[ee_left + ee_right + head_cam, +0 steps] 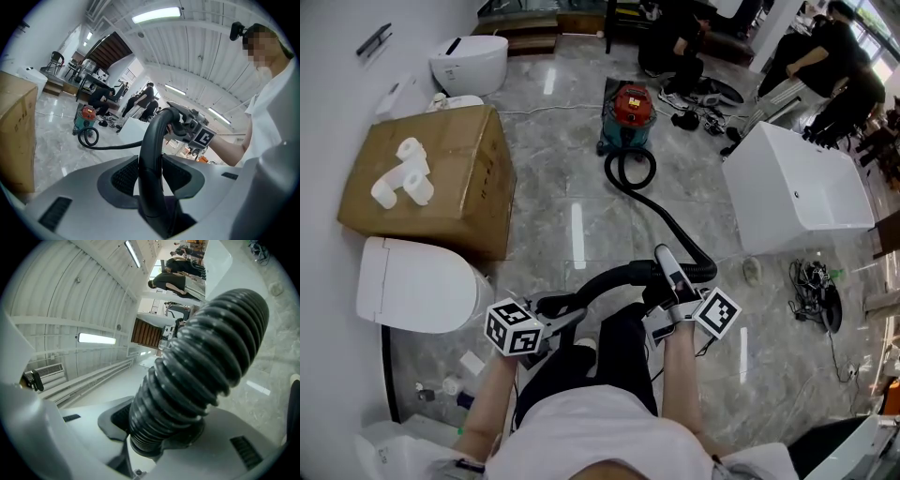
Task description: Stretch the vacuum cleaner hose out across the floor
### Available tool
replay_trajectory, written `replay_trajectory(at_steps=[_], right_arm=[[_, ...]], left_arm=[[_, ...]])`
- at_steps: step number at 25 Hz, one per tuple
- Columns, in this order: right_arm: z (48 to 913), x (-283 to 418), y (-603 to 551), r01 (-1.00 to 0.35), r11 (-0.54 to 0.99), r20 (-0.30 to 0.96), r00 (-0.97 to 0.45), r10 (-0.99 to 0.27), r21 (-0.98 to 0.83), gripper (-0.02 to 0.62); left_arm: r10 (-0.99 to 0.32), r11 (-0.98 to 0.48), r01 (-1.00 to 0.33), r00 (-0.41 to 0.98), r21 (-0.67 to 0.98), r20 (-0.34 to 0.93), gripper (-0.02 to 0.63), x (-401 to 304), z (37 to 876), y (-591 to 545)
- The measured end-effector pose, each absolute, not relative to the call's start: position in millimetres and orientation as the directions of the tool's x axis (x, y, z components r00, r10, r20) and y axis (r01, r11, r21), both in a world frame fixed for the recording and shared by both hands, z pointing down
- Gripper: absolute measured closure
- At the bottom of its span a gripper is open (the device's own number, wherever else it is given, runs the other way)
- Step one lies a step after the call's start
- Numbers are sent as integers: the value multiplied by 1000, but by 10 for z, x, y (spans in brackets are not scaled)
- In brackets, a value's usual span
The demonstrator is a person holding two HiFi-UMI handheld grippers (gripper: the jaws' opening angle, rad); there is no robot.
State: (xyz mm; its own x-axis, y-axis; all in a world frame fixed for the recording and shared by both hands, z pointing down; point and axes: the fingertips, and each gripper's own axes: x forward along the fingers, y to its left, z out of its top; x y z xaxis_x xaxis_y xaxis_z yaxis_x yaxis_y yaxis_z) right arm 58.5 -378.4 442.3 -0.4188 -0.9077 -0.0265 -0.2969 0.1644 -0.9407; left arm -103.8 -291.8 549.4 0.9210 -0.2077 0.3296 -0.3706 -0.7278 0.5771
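Closest in, the left hand-held gripper (pixel 555 317) is clenched on the smooth black curved end tube (pixel 605 278) of the vacuum cleaner's hose, its pads pressing the tube from both sides just in front of the person's knees. Just beside it, the right hand-held gripper (pixel 672 274) is grasping the black ribbed flexible hose (pixel 670 220) where the ribbed part meets that tube, the coils filling the space between its jaws. From there the hose runs away across the grey marble floor (pixel 572 178), lying fairly straight before curling into one loop just in front of the red-topped teal canister vacuum cleaner (pixel 628 112). To the left stand a white toilet (pixel 412 286) and a brown cardboard box (pixel 450 202) bearing white paper rolls (pixel 403 176); to the right stands a white rectangular bathtub (pixel 797 192). Beyond the vacuum, several people in dark clothes (pixel 675 42) crouch or bend.
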Motion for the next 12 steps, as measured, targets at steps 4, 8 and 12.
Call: replay_trajectory(at_steps=[4,8,12], right_arm=[[4451,481,-3699,-301,150,-14,-411,-912,-942,440],[4425,372,-3715,-309,162,-17,-424,-906,-937,440],[4419,308,-3752,-312,159,-5,-441,-897,-937,440]], left_arm=[[-208,-725,-366,924,584,321,442,-1148,5507,-2822],[-221,-717,-366,926,594,305,442,-1236,5508,-2823],[-225,-712,-366,927,600,299,441,-1264,5523,-2849]])
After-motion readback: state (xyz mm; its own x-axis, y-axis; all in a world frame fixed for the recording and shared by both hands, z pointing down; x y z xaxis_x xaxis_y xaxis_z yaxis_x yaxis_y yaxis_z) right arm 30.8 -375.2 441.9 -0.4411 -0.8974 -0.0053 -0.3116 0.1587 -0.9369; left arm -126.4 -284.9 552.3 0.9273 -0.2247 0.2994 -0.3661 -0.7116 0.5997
